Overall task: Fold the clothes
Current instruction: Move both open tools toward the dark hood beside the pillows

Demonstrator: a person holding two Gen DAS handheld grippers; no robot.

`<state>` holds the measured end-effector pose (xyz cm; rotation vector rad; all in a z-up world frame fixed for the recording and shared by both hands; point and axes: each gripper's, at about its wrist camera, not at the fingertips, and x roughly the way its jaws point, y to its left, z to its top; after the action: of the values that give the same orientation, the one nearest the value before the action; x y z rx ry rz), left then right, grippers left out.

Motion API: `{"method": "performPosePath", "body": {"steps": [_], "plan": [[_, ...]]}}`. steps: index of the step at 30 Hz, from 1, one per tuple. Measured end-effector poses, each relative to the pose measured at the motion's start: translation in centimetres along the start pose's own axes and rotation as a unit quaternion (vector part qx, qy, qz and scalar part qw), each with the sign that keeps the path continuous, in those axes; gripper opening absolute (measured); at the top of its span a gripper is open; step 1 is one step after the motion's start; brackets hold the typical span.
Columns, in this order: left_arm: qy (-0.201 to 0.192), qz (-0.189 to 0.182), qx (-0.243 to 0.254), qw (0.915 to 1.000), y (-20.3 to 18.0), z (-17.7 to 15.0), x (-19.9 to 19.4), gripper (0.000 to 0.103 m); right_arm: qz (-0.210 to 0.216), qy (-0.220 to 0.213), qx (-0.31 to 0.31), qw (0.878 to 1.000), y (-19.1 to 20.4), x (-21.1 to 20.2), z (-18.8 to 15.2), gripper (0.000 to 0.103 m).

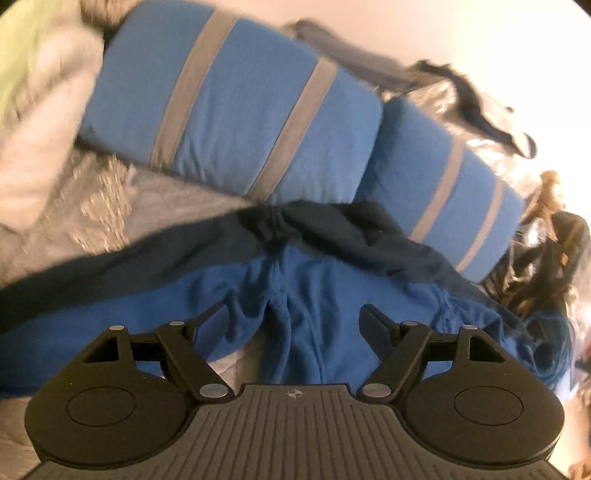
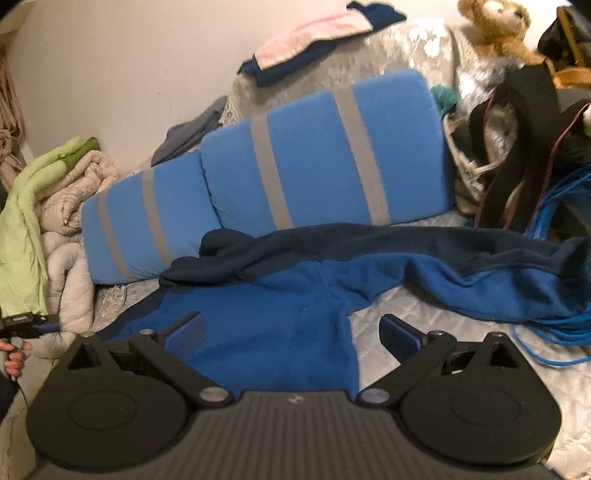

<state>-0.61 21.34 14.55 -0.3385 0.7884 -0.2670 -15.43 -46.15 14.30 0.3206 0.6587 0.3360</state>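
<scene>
Hovering over the blue fleece [image 2: 280, 325], left claw [image 1: 295, 321] and right claw [image 2: 291, 330] gape empty

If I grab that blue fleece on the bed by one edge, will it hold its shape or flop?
The fleece will probably flop: it already lies in soft wrinkles and folds. It looks thick and fuzzy, so it should grip well rather than slip. One part trails off toward the blue cable, so lifting one edge will likely drag the rest.

A fleece garment [image 2: 280, 314] is lying spread on the bed [image 2: 424, 317], two cushions [image 2: 317, 162] leaning behind it, crumpled bedding [image 2: 55, 206] sitting far left, a stuffed bear [image 2: 495, 26] sitting far right.
</scene>
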Motion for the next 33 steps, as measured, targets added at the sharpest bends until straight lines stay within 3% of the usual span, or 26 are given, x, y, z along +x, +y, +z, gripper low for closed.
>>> {"method": "performPosePath", "body": {"steps": [5,8,14,18,27,33], "plan": [[0.024,0.004,-0.047,0.9986,1.0,1.3,6.0,0.077,0.027,0.029,0.011,0.999,1.6,5.9,0.1,0.103],[0.012,0.009,-0.05,0.9987,1.4,2.8,8.5,0.077,0.041,0.044,0.01,0.998,2.9,9.6,0.0,0.103],[-0.011,0.041,0.009,0.9991,0.8,6.6,13.0,0.077,0.063,0.062,0.009,0.996,5.0,16.1,-0.1,0.103],[-0.017,0.026,0.029,0.9991,-0.5,8.4,15.8,0.077,0.067,0.061,0.021,0.996,5.9,20.1,0.0,0.103],[-0.031,-0.033,0.099,0.9941,-8.7,11.1,23.3,0.077,0.001,0.052,0.121,0.991,6.9,27.3,-1.1,0.103],[-0.043,-0.063,0.149,0.9859,-14.6,11.8,28.2,0.077,0.009,0.061,0.157,0.986,5.8,30.3,-3.8,0.103]]}}
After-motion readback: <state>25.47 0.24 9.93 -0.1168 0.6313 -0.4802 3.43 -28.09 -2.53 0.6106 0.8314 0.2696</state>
